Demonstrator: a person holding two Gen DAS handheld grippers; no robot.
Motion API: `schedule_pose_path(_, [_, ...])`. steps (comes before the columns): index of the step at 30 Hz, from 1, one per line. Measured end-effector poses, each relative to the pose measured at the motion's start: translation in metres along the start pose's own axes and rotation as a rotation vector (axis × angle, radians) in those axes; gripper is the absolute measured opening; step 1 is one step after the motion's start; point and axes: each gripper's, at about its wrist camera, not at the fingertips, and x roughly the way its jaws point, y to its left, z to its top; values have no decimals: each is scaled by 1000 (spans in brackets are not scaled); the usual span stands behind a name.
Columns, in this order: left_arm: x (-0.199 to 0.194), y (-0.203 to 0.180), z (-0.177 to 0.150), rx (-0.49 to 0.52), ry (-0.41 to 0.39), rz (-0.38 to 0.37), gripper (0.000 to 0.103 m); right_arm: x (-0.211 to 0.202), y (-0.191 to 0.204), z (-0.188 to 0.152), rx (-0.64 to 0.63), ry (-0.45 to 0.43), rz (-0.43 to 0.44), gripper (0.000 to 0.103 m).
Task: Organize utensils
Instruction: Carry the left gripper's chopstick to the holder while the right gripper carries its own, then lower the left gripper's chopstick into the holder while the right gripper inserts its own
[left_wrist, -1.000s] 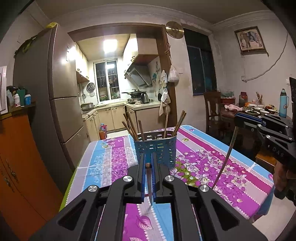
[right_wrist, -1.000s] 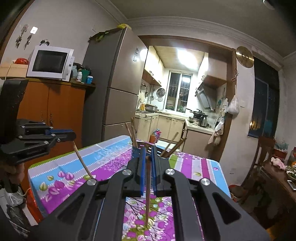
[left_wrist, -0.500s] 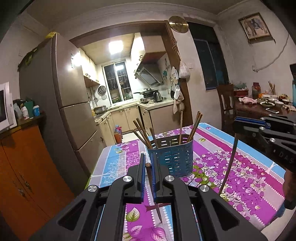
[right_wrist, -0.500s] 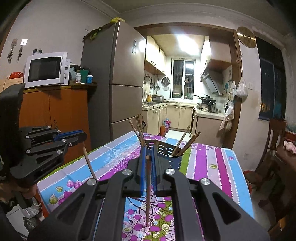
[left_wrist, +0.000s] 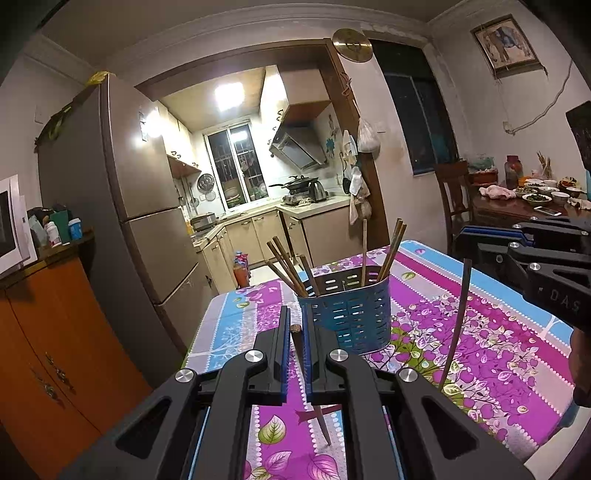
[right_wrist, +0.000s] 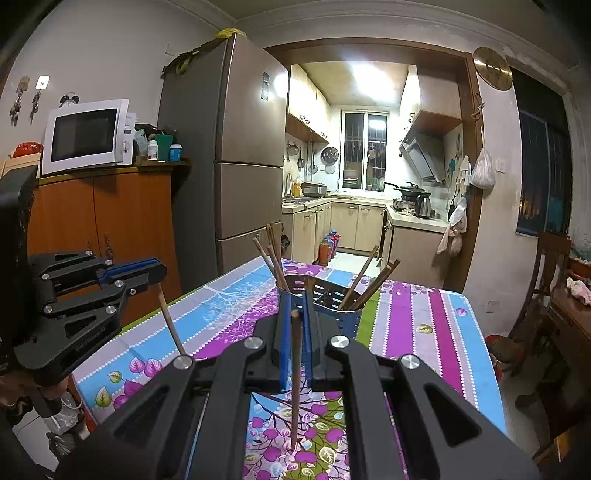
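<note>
A blue slotted utensil holder (left_wrist: 347, 314) with several wooden chopsticks standing in it sits on the floral tablecloth (left_wrist: 498, 350). My left gripper (left_wrist: 299, 326) is shut on one chopstick (left_wrist: 314, 406) just in front of the holder, its tip slanting down toward the cloth. At the right edge of that view, my right gripper (left_wrist: 463, 238) holds another chopstick (left_wrist: 456, 325) hanging down. In the right wrist view, my right gripper (right_wrist: 295, 299) is shut on an upright chopstick (right_wrist: 295, 376), with the holder (right_wrist: 340, 302) partly hidden behind its fingers. My left gripper (right_wrist: 157, 273) with its stick (right_wrist: 171, 325) shows at the left.
A tall fridge (left_wrist: 122, 206) and an orange cabinet (right_wrist: 110, 221) with a microwave (right_wrist: 86, 134) stand left of the table. A wooden chair (left_wrist: 452, 199) and a dining table with bowls (left_wrist: 532, 206) are to the right. The kitchen doorway lies beyond the table's far end.
Both grippers shifted sideways and rolled slightly, each keeping its chopstick. The holder now sits a little right of centre in the left wrist view. Almost nothing moved in the last half second.
</note>
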Motion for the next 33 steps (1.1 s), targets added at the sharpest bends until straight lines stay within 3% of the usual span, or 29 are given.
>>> schedule_pose_path(20, [5, -5, 0, 21, -4, 20, 7, 4, -8, 12, -17, -15, 0, 5])
schedule_pose_path(33, [21, -13, 36, 50, -30, -14, 7, 10, -34, 73, -12, -117, -10, 5])
